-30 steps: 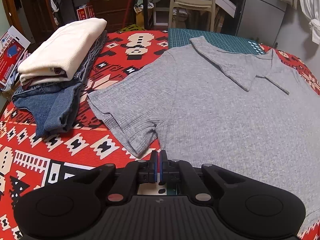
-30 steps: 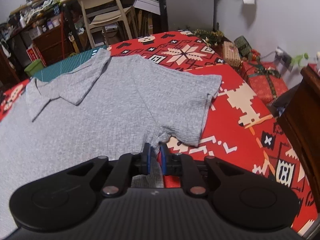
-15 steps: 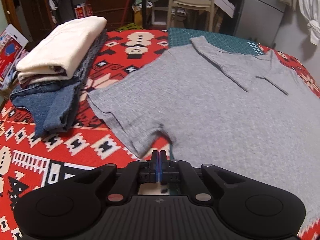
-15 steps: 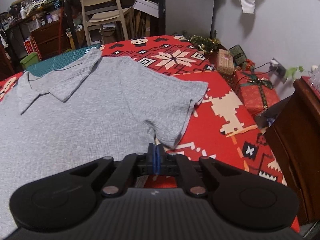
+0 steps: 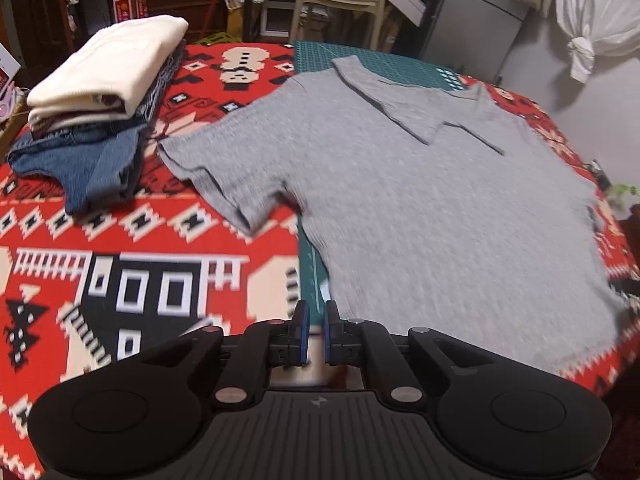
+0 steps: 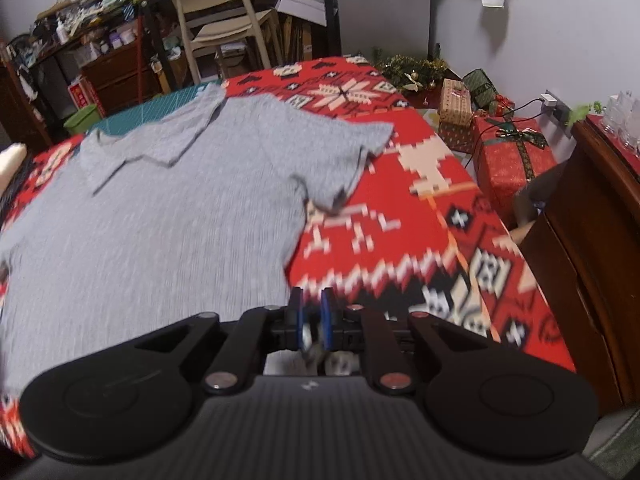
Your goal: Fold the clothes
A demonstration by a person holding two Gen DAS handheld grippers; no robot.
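Grey shirt [image 5: 420,184] lies flat ahead of both grippers, collar farthest, left gripper [image 5: 314,334] slightly parted and empty, right gripper [image 6: 311,322] opening, empty.

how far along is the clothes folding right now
Done: a folded stack, cream top over denim, sits at the table's left. In hand: nothing; the gray polo shirt lies flat, unfolded. The left gripper is slightly open and empty; the right gripper is opening beside the shirt's edge. Left: every fold of the shirt.
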